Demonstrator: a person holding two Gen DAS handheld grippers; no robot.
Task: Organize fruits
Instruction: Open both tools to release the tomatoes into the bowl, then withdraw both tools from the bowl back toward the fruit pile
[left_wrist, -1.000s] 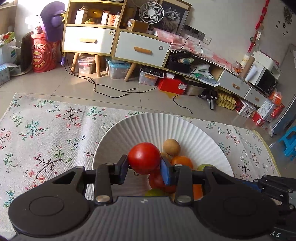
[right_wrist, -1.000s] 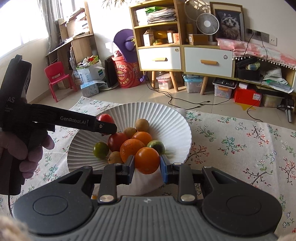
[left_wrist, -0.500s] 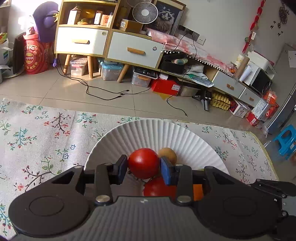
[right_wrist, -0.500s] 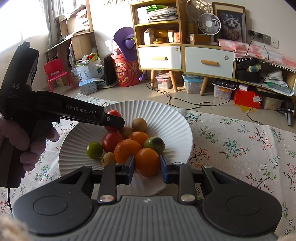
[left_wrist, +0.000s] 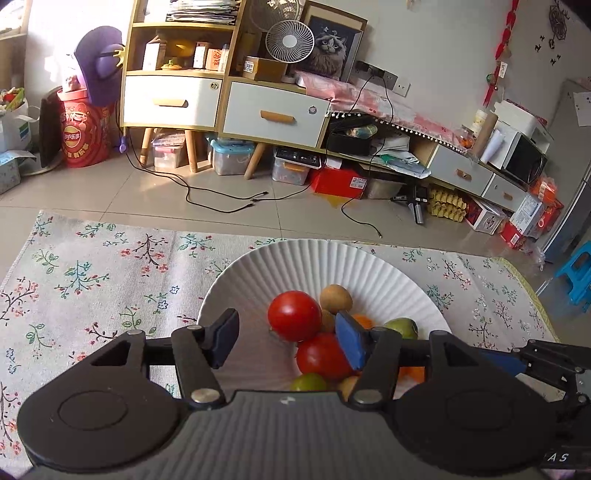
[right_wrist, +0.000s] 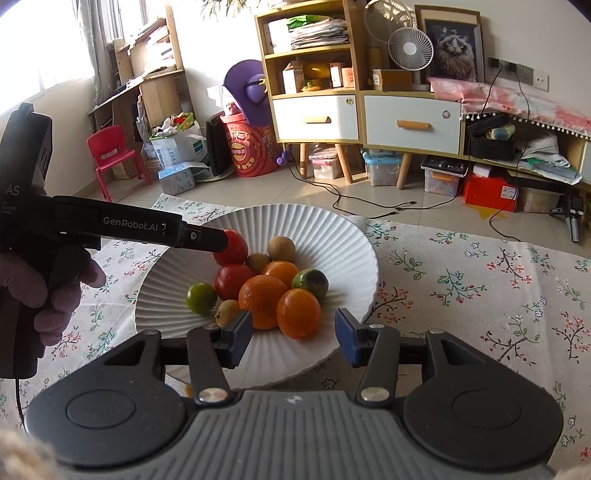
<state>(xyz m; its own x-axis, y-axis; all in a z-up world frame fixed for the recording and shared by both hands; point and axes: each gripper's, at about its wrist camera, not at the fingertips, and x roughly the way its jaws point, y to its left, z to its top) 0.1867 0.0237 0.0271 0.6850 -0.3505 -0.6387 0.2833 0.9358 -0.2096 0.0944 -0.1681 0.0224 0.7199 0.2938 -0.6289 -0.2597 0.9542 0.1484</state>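
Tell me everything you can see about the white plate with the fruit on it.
The white plate is round, with fine ridges fanning out to a wavy rim; it looks like ceramic. It sits flat on a floral tablecloth. Tomatoes, oranges, green fruits and small brown fruits are piled near its centre. Both tools' jaws are opening above it; neither touches it.

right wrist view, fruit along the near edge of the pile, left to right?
Small green round fruit → small tan-brown fruit → large dimpled orange → smooth orange fruit between the opening jaws, all on the white ribbed plate.
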